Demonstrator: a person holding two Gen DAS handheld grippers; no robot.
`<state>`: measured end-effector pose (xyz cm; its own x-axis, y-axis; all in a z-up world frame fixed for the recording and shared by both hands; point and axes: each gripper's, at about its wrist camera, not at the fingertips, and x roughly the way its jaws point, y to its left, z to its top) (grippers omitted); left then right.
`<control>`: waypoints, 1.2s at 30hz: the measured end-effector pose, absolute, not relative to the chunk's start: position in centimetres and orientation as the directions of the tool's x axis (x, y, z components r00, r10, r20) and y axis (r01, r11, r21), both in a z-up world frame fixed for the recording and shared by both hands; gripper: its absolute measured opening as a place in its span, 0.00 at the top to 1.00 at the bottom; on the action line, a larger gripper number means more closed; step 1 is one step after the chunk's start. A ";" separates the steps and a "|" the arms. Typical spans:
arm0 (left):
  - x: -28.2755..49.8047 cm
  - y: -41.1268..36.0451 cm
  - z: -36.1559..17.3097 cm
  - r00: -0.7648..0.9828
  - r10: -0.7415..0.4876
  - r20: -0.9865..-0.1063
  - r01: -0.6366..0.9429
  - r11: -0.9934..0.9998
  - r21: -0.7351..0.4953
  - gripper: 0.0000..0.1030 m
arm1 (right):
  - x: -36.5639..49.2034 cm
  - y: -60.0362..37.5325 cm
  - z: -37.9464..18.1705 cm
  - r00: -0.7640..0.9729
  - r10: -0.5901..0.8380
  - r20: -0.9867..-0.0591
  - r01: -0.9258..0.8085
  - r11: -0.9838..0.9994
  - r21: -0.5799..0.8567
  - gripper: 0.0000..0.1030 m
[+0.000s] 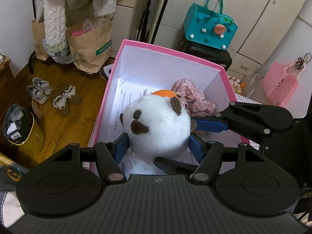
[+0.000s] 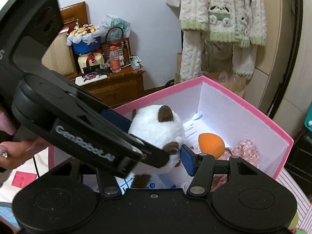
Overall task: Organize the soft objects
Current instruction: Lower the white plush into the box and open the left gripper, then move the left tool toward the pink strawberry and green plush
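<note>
A white plush toy (image 1: 158,120) with brown ears and patches hangs over the open pink box (image 1: 167,48), held from two sides. The left hand-held gripper (image 1: 159,146) has its blue pads (image 1: 121,148) pressed into the toy's lower flanks, pinching it. The right hand-held gripper (image 1: 192,126) reaches in from the side; one blue finger (image 1: 211,125) touches the toy's right edge near a brown ear. In the right wrist view the left tool's black body hides one of its fingers, so whether it is pinching the plush cannot be told.

Inside the box, on its white floor, lie an orange soft ball (image 2: 211,142) and, just beside it toward the far corner, a crumpled pink floral cloth (image 1: 193,97). Printed paper (image 1: 126,105) lines the bottom.

Beyond the box stand brown paper bags (image 1: 89,44), shoes (image 1: 52,95) on the wooden floor, and a teal felt bag (image 1: 210,27).
</note>
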<state>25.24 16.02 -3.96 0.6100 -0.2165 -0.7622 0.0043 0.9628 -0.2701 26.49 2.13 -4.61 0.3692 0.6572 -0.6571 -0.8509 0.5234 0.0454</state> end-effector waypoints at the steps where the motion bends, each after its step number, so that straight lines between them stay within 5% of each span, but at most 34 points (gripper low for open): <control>1: 25.1 16.1 -4.0 0.614 -0.215 -0.760 0.000 0.962 -0.272 0.37 | 26.5 2.3 -4.7 0.363 0.650 -0.668 -0.854 0.519 0.041 0.40; 18: 19.7 16.1 -0.6 0.720 -0.116 -0.684 0.028 0.990 -0.138 0.36 | 22.3 -2.5 -1.8 0.427 0.655 -0.623 -0.808 0.586 0.063 0.40; 36: 10.3 10.8 6.3 0.725 -0.245 -0.644 0.267 0.962 -0.066 0.27 | 13.3 -12.5 3.3 0.458 0.678 -0.575 -0.792 0.605 0.084 0.39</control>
